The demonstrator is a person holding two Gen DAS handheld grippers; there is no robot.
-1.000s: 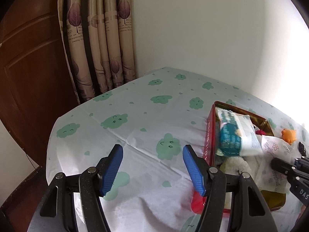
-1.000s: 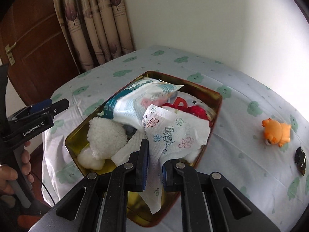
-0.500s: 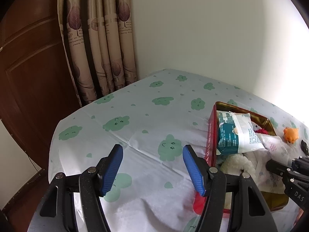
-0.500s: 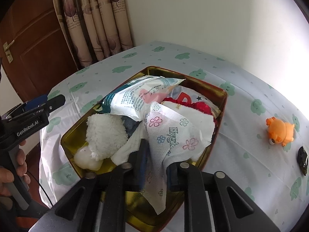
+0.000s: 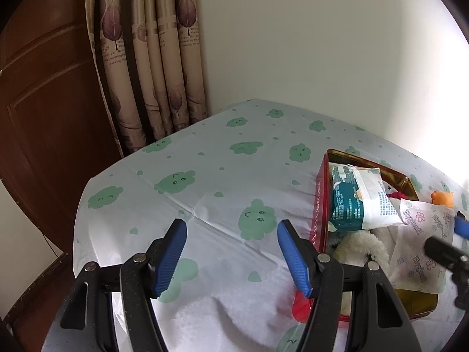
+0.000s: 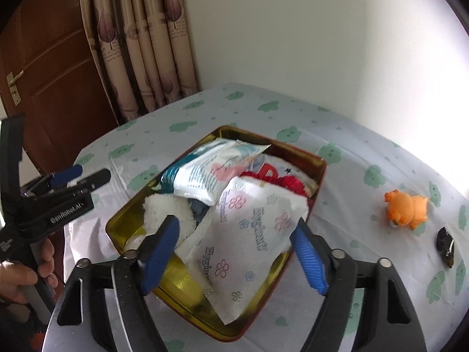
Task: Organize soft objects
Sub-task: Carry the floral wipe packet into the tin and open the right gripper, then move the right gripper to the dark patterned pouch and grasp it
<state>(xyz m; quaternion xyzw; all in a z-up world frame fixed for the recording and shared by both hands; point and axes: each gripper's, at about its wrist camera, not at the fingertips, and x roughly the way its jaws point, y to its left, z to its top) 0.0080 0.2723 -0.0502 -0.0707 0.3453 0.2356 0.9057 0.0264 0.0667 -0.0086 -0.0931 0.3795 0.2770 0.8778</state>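
Note:
A red and gold tin (image 6: 321, 161) (image 5: 319, 205) stands on the table and holds soft things. A flower-printed tissue pack (image 6: 249, 234) (image 5: 416, 243) lies on top and hangs over the tin's near rim. A wet-wipes pack (image 6: 211, 167) (image 5: 360, 202), a white fluffy toy (image 6: 167, 208) (image 5: 360, 243) and a red plush (image 6: 281, 182) lie in the tin too. My right gripper (image 6: 234, 252) is open, its fingers either side of the tissue pack, not touching it. My left gripper (image 5: 231, 258) is open and empty over the cloth left of the tin.
An orange toy animal (image 6: 407, 205) and a small dark object (image 6: 445, 246) lie on the cloud-print tablecloth (image 6: 366, 135) right of the tin. Curtains (image 5: 152, 58) and a wooden door (image 5: 44, 102) stand behind the table. A white wall runs along the far side.
My right gripper has opened and let go of the tissue pack, which now rests on the tin. Both grippers have drawn back a little from the tin.

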